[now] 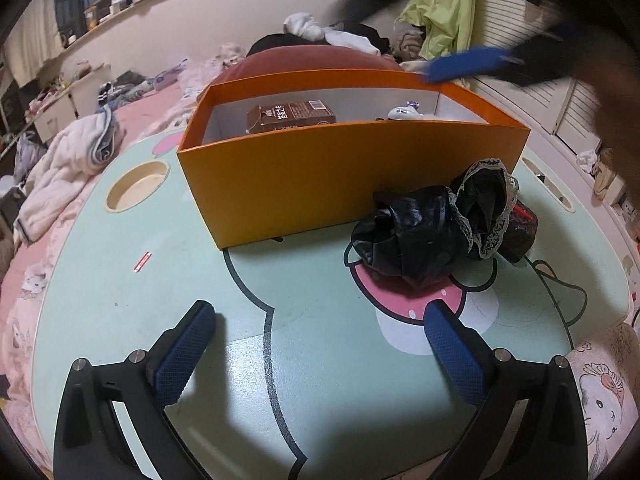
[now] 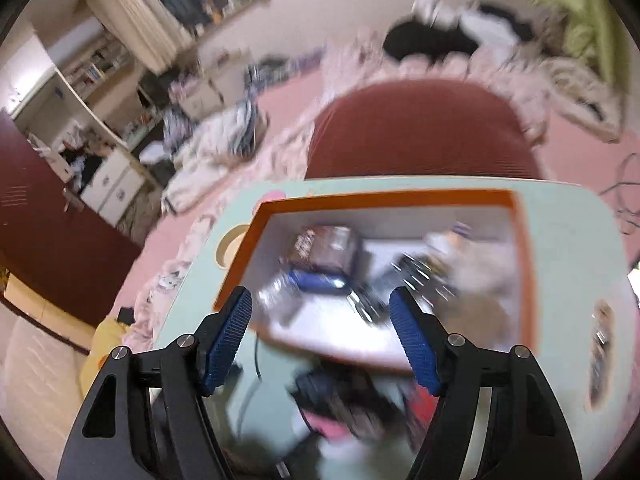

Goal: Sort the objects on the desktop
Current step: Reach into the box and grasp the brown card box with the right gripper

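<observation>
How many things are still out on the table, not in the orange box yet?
1 that I can see: a crumpled black bundle with lace trim on the table, right beside the orange box. Something red pokes out behind it, so more may be hidden.

I see a cluttered bedroom behind the work surface. A pale wall [image 1: 224, 12] curves across the back, topped by a long shelf [image 1: 120, 0] lined with small jars. A pink bedspread [image 1: 140, 108] is strewn with crumpled clothes [image 1: 72, 168]. A red cushion [image 2: 416, 128] sits close behind the table. White louvred doors [image 1: 520, 92] stand at the right, a green cloth [image 1: 444, 12] hanging beside them. A dark red cabinet [image 2: 44, 216] stands far left.
</observation>
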Motion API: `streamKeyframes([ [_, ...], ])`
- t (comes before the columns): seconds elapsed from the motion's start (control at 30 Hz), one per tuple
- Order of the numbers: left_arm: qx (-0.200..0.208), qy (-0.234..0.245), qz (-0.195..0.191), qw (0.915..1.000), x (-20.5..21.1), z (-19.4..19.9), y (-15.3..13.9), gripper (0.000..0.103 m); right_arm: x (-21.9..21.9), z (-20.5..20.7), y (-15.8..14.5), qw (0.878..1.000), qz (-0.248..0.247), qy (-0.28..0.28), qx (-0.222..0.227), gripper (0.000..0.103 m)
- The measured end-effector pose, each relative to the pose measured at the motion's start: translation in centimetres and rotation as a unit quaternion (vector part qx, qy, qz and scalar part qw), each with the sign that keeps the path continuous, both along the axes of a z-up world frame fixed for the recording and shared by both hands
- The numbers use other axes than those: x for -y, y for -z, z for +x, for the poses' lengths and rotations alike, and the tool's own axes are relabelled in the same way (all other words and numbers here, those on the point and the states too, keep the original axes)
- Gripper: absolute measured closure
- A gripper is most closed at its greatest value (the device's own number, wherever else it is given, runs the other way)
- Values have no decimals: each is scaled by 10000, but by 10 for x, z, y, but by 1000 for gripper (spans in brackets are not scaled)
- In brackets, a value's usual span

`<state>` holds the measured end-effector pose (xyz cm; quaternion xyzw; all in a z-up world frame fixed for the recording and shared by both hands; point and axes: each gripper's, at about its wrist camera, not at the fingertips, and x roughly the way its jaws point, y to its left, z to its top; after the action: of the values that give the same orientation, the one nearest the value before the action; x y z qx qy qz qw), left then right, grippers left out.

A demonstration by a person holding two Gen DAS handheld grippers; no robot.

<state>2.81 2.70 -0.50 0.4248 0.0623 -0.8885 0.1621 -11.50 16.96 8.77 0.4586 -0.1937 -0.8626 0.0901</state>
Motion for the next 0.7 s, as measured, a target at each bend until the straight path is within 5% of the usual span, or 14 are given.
streamKeyframes([
  [0.17, -8, -57, 10, 10000, 0, -2, -1, 0, 44, -60, 28, 9962, 659, 66, 565, 31],
  [0.4, -6, -115, -3, 9999, 1, -1, -1, 0, 57, -83, 64, 9876, 858, 52, 1315, 33],
  [0.47, -6, -121, -3, 9999, 1, -1, 0, 0, 52, -80, 64, 9889, 765, 143, 1265, 46],
  [0.7, -13, -202, -12, 9998, 2, 0, 0, 0, 28, -53, 34, 9972, 415, 356, 502, 46],
])
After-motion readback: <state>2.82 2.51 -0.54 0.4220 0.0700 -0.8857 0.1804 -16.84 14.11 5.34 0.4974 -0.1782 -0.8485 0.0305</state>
